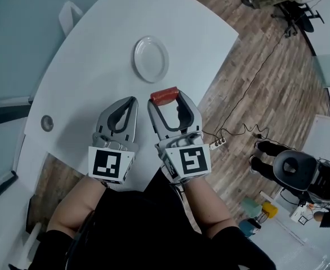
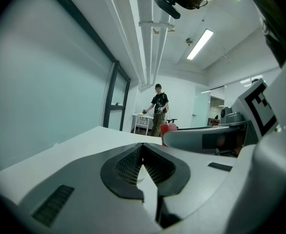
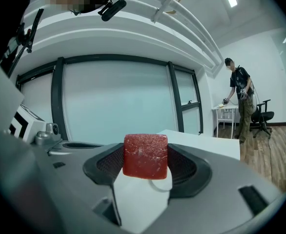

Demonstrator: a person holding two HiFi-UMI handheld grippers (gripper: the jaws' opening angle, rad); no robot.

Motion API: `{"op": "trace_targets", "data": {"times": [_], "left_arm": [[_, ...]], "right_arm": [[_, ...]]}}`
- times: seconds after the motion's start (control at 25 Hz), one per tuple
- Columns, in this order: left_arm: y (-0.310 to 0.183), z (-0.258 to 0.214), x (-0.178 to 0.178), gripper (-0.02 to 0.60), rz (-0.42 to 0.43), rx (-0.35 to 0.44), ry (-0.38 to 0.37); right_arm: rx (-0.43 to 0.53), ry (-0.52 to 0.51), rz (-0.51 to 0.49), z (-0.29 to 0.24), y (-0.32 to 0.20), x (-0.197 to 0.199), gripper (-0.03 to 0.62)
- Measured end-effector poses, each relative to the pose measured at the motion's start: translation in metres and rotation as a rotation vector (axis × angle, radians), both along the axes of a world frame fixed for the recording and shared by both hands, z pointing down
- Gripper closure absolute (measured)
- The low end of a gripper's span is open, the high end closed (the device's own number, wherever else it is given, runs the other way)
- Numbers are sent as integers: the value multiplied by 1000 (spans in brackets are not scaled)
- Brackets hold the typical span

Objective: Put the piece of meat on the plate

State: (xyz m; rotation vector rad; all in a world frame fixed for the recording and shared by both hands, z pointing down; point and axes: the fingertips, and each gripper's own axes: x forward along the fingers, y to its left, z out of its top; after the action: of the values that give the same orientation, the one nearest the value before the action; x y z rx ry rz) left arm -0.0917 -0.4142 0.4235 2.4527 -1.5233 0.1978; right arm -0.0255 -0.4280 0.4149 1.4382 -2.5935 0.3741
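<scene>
An office or lab room, big white table (image 1: 97,66), wood floor (image 1: 266,83), glass walls (image 3: 118,106), rolling chair (image 3: 264,117), long ceiling light (image 2: 199,44), power strip (image 1: 218,143) on the floor

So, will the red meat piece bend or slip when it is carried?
The piece of meat is probably stiff: it shows square edges between the right gripper's jaws. It seems light, showing no sag. Flat sides should not roll.

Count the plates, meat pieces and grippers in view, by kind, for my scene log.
Plate: 1
Piece of meat: 1
Grippers: 2, the left gripper and the right gripper
Total: 4
</scene>
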Motion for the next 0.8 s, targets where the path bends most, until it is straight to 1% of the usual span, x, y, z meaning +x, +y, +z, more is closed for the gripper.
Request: {"op": "trace_targets", "data": {"times": [0.12, 0.2, 0.32, 0.44, 0.52, 0.64, 0.8], "left_arm": [[-5, 7, 3, 578, -2, -11, -1], [-9, 12, 5, 578, 0, -34, -1], [-17, 22, 3, 578, 2, -45, -8], [-26, 26, 3, 578, 5, -62, 4], [-32, 30, 2, 578, 10, -60, 8], [-42, 42, 2, 578, 13, -61, -10], [-52, 52, 4, 578, 16, -70, -13]], "right_arm": [[-10, 13, -5, 11, -3, 4, 315], [-23, 16, -3, 15, -8, 5, 315], [-36, 19, -8, 19, -17, 1, 315], [-48, 24, -9, 26, -25, -2, 315], [-56, 30, -5, 32, -31, -5, 315], [-67, 41, 3, 43, -41, -4, 315], [-74, 42, -1, 53, -50, -6, 315]]}}
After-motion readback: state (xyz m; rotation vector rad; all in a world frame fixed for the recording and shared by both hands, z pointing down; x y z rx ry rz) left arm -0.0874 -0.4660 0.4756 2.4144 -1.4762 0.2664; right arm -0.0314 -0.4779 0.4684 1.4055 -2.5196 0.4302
